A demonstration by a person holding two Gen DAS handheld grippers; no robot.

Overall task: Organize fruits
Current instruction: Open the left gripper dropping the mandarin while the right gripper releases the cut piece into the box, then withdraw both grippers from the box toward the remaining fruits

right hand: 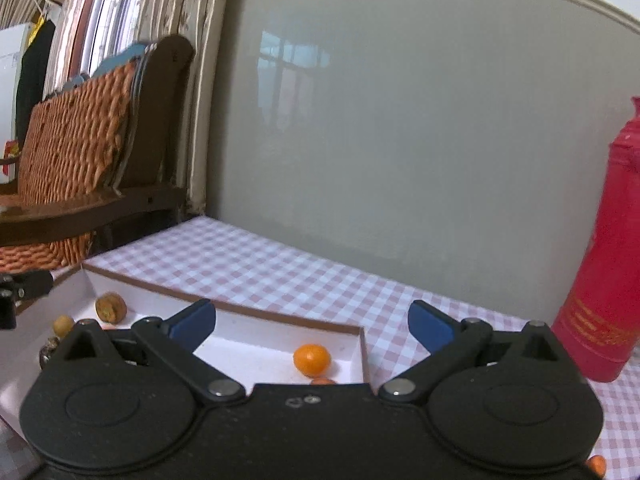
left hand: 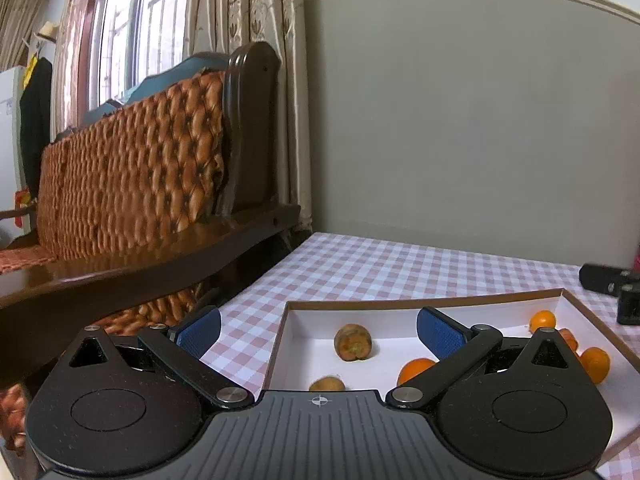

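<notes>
Nearest you, your left gripper (left hand: 318, 330) and right gripper (right hand: 310, 320) both stood spread wide with nothing between the blue pads (left hand: 438, 334). The fruits lay loose in the shallow white tray (left hand: 400, 303) on the checked tablecloth (left hand: 360, 264): a brown one (left hand: 353, 342) at the left end, oranges (right hand: 312, 357) at the right. To sort cleanly, you needed to come down square over one fruit and close gently, since round fruit probably rolls.

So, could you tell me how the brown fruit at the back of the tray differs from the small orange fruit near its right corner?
In colour, the brown fruit is dull, mottled tan, while the orange fruit is bright and evenly orange. In surface, the brown one looks rough and blemished; the orange one looks smooth. In place, the brown one sits near the tray's far left corner, the orange one by its right wall. Both are roundish, lie loose on the white floor, and neither is held.
</notes>
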